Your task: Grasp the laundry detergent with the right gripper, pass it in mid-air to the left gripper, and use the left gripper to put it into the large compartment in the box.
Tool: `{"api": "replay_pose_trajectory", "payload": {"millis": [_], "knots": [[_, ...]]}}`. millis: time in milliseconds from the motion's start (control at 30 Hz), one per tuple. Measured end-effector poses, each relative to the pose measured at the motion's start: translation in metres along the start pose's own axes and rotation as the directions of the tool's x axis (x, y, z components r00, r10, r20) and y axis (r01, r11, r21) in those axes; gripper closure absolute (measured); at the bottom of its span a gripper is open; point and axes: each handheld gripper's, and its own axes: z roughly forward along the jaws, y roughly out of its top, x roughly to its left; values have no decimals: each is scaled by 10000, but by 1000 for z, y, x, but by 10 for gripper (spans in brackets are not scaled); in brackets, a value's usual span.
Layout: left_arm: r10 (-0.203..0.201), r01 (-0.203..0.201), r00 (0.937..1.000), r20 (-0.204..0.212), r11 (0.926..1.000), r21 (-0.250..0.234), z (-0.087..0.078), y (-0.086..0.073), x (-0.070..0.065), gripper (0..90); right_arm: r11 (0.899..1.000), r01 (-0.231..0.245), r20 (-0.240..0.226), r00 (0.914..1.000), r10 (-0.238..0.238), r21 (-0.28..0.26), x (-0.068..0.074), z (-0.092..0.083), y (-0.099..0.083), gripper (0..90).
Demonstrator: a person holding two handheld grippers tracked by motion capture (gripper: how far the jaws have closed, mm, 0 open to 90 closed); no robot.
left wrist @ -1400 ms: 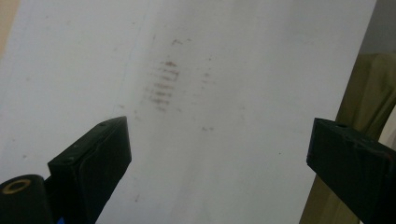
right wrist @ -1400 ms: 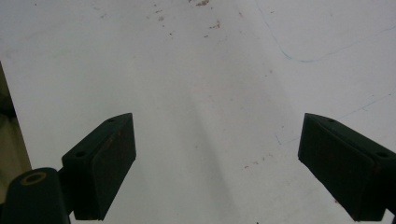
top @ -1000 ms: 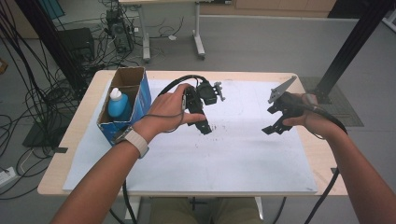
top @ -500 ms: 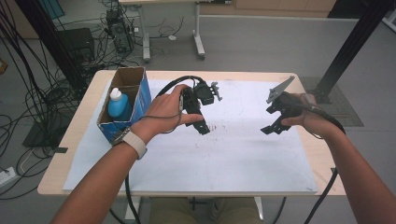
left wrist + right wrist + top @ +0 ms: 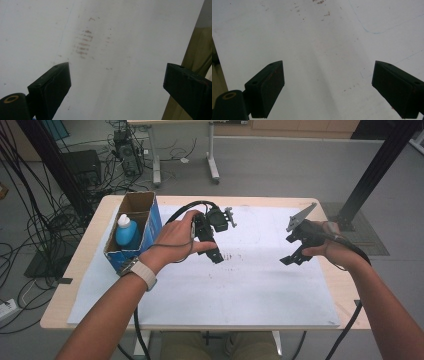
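While spread, two claws (image 5: 216, 256) (image 5: 290, 260), one bottle (image 5: 126, 231)

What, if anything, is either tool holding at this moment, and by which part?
Nothing is held. The left tool and the right tool both have their jaws wide apart, with just the white sheet beneath them.

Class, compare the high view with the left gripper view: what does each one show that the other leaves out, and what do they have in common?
The high view alone takes in the blue bottle standing in the open cardboard box, plus both hands, the left gripper and the right gripper. The left gripper view alone shows, close up, those jaws standing wide apart with nothing between them. Both show the white sheet and its reddish-brown smudges.
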Motion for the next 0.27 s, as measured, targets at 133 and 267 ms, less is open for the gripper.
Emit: {"api": "replay_pose_trajectory", "payload": {"millis": [133,267], "knots": [[-6,6,10000,-13,10000,7,0,0,0,80,10000,-23,28,10000,23,3,0,-1,-1,108],[-38,38,10000,-12,10000,7,-1,0,1,79,10000,-37,48,10000,38,-30,0,-2,-2,108]]}}
